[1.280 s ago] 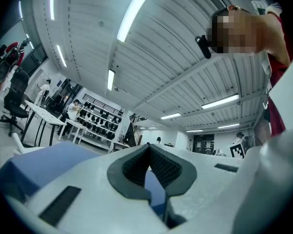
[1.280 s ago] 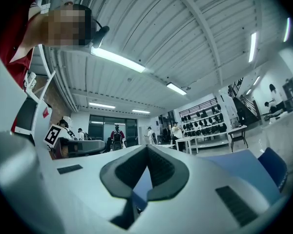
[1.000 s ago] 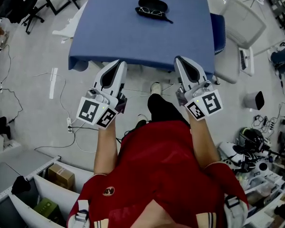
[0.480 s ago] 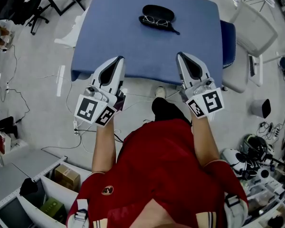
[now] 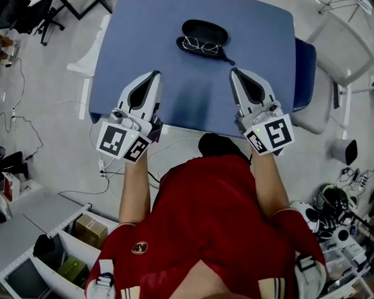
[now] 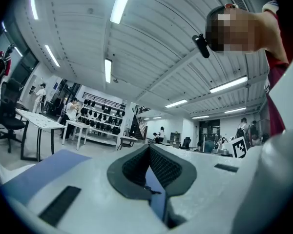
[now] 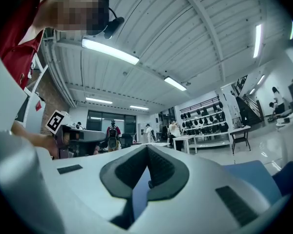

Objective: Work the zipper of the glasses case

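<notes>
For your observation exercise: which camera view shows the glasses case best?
The head view: the glasses case lies open on the blue table, spectacles inside. Both gripper views show it at most as a dark speck between their jaws.

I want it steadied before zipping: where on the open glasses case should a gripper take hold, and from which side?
Probably its left end, approached from the left by the left gripper. The glasses case lies open crosswise on the table, glasses inside, and its thin tail, likely the pull, trails from the right end, nearer the right gripper, so a left-end hold keeps that tail clear.
</notes>
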Available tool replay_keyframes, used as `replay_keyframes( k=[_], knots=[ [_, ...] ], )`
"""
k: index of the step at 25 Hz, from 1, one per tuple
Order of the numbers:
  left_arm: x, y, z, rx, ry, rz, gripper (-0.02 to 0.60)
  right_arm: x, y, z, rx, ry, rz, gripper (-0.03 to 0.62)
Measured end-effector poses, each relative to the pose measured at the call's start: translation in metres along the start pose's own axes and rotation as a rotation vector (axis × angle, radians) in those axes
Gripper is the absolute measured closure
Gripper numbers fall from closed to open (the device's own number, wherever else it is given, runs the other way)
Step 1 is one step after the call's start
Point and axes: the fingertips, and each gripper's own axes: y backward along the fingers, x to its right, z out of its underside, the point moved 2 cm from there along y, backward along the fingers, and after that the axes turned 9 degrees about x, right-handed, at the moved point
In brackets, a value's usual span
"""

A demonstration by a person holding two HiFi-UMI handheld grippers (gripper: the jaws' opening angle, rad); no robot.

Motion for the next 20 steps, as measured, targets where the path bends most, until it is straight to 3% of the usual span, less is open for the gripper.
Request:
replay_keyframes(
  k=[10, 20],
  knots=[
    [-0.022, -0.073, 0.014, -0.049, -0.043, 0.007, 0.574, 0.057, -0.031, 0.007, -0.016, -0.026, -0.041, 0.599],
    [-0.053, -0.100, 0.028, -0.093, -0.042, 0.055, 0.574, 0.076, -0.046, 0.024, -0.047, -0.030, 0.035, 0.599]
  ],
)
